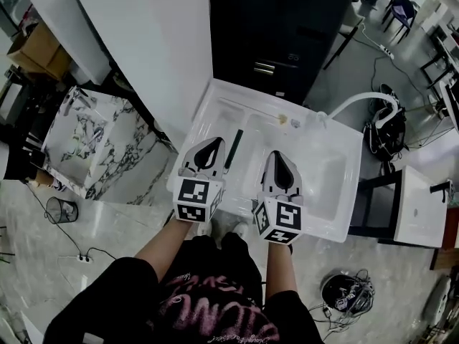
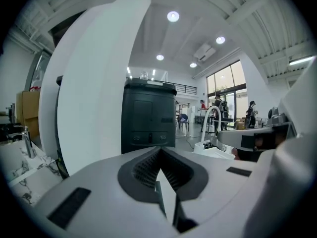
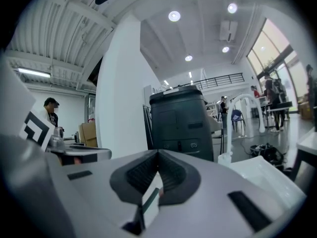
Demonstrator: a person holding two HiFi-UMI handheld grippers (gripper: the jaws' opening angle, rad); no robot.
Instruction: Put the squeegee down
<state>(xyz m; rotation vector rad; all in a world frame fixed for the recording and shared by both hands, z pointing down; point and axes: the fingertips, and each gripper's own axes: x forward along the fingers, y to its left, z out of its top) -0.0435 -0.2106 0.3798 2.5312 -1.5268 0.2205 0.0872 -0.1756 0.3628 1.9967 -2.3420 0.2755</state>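
At the far left, a marble slab [image 1: 93,138] with grey veins is seen, and a small wire bin [image 1: 61,210] stands on the pale floor near it. A tall, smooth white pillar [image 1: 143,41] rises beyond them. To its right a black cabinet [image 1: 287,27] with flat doors is seen, far from the person.

A white, glossy sink [image 1: 337,156] with rounded corners is set in front of the person. The left gripper [image 1: 212,146] is held over the sink's left part. Its ribbed dark jaws are pressed together at the tips, and nothing is held between them.

The squeegee [image 1: 234,147] is laid flat inside the sink, between the two grippers. It is long, thin and dark green. It is just beside the left gripper, but it is not gripped.

The right gripper [image 1: 277,158] is held over the middle of the sink. Its jaws are also closed tip to tip, and nothing is held in them.

A curved white tap [image 1: 358,100] is fixed at the sink's far right corner. A small pale thing [image 1: 284,120] is seen at the far side of the sink; what it is cannot be told.
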